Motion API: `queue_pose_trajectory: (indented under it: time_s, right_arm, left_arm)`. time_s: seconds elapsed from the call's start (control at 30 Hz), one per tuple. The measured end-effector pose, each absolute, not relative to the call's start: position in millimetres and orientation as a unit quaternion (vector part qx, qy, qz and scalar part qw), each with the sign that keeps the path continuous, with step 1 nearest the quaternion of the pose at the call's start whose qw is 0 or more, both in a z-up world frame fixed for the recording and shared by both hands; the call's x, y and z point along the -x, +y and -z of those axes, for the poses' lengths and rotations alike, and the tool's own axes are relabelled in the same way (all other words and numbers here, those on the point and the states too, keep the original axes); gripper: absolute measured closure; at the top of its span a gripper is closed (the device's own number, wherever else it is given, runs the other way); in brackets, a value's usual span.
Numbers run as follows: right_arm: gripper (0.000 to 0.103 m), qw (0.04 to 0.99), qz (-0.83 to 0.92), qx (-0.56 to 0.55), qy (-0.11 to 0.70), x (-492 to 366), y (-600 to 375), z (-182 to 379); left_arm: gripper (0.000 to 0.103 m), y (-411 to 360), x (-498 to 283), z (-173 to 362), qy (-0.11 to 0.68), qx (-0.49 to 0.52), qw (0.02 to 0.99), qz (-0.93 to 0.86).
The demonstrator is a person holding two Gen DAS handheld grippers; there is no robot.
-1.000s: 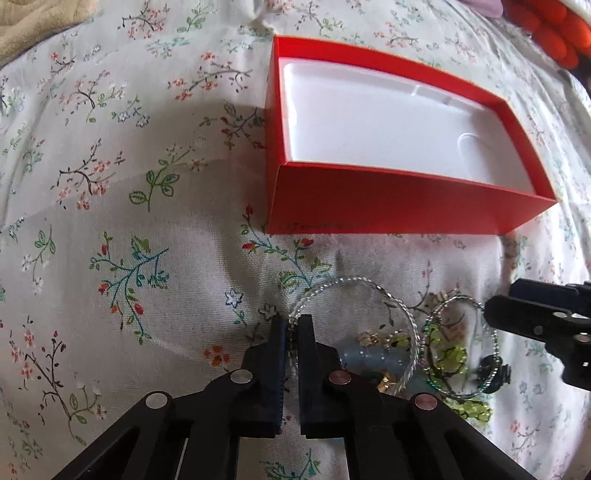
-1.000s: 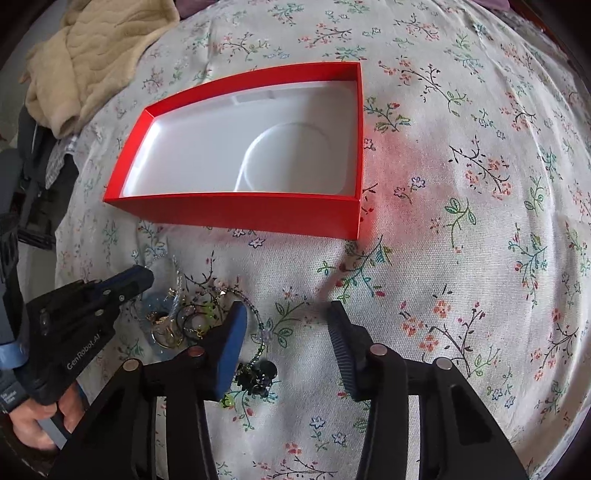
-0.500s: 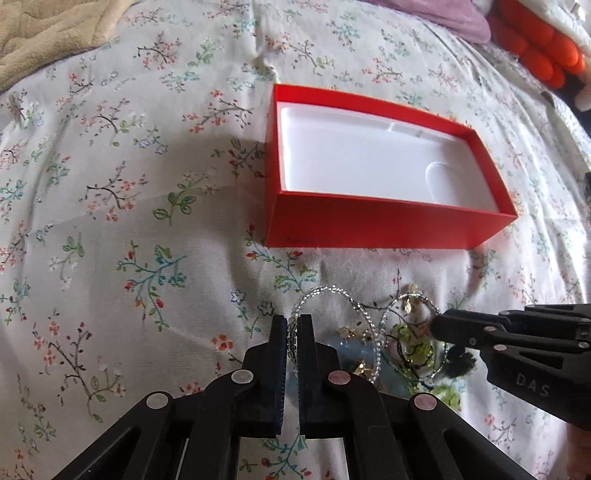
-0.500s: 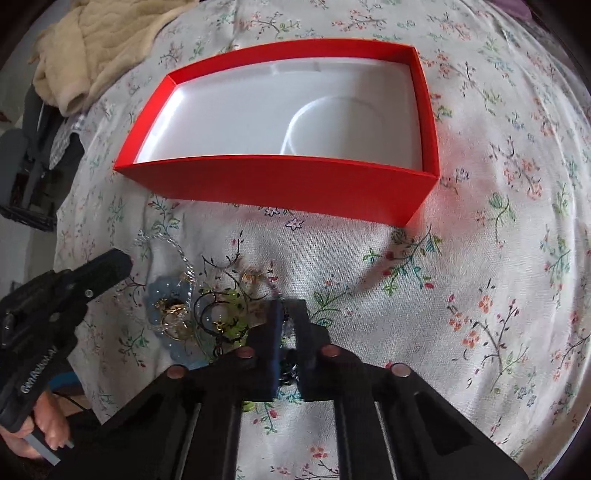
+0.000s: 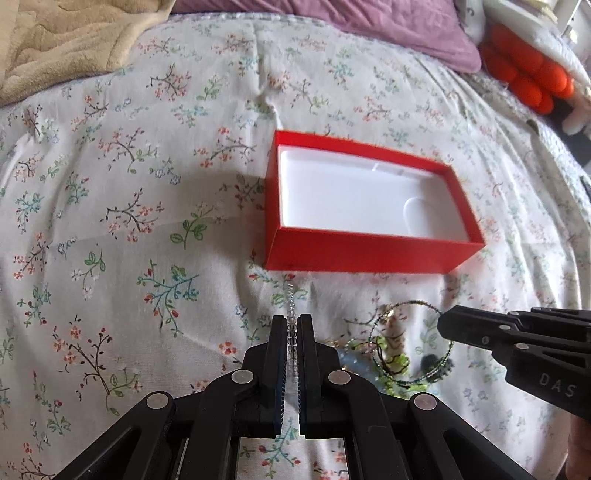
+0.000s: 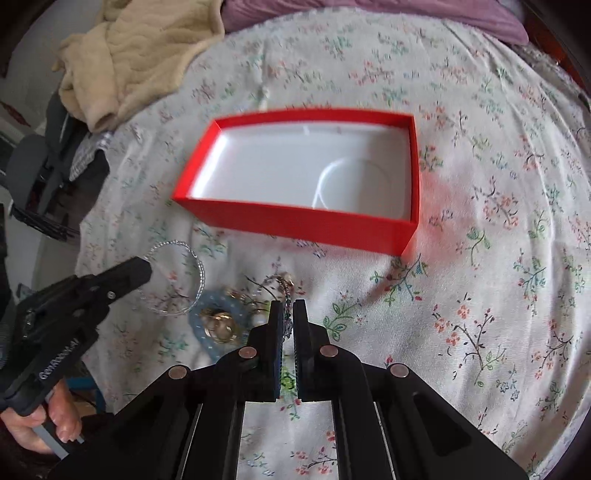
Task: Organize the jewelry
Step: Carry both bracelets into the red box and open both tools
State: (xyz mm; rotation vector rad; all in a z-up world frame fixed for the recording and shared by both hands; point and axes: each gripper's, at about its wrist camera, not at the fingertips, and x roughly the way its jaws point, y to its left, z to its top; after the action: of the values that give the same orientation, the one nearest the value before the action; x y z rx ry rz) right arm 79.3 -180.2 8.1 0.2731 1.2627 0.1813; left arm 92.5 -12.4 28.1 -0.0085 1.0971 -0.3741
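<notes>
floral bedding [image 5: 110, 229] is being used as the work surface, spread across a bed. nearest to the left wrist camera, the left claw [image 5: 291, 332] is being held almost fully closed, and a clear beaded bracelet [image 5: 291, 306] is being pinched between its fingers, seen edge-on there and as a loop [image 6: 177, 277] in the right wrist view. just to its right, the right claw [image 6: 289, 314] is likewise being held nearly closed, and a dark green beaded bracelet [image 5: 410, 343] is being gripped by it, hanging as a ring above the pile. beneath both claws, a small heap of remaining jewelry [image 6: 221, 325] is being left on the bedding, with gold pieces lying on a pale blue piece. a little farther off, an open red box [image 5: 369, 254] with a white moulded lining is being kept upright on the bedding, apart from the heap. beyond it, a cream blanket [image 6: 140, 51] is being shown bunched at the far left, and a purple pillow [image 5: 351, 26] at the far edge.
</notes>
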Motion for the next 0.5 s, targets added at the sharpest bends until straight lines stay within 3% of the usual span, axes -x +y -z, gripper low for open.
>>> queue_pose_trajectory:
  time_s: [0.5]
  right_arm:
    - [0.098, 0.828, -0.087, -0.181, 0.523, -77, -207, -59]
  left_arm:
    - [0.103, -30, -104, -70, 0.458, 0.073, 0.860, 0.212]
